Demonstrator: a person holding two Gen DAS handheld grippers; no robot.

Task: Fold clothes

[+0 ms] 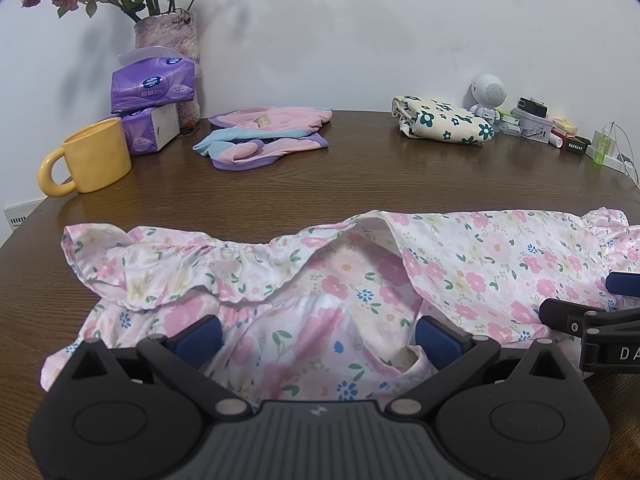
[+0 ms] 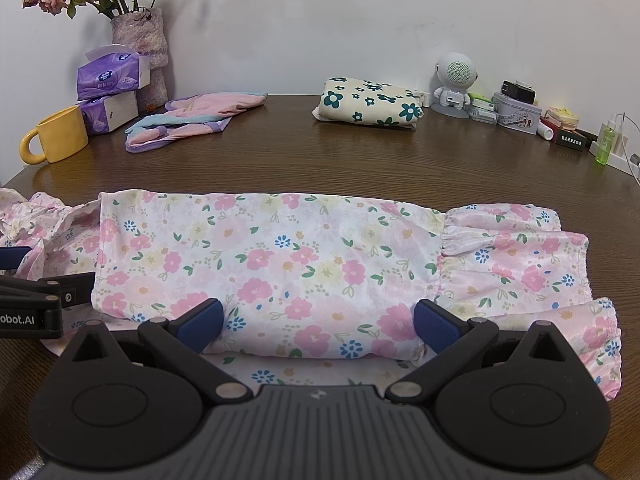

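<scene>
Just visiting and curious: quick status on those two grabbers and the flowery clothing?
Left gripper open, right gripper open, both low over the pink floral garment. Garment partly folded on the table. Nothing in the way.

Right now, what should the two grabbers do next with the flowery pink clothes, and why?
Probably close both on the near edge of the flowery garment. The left gripper and right gripper sit with jaws wide open around the cloth, which lies long and only partly folded.
</scene>
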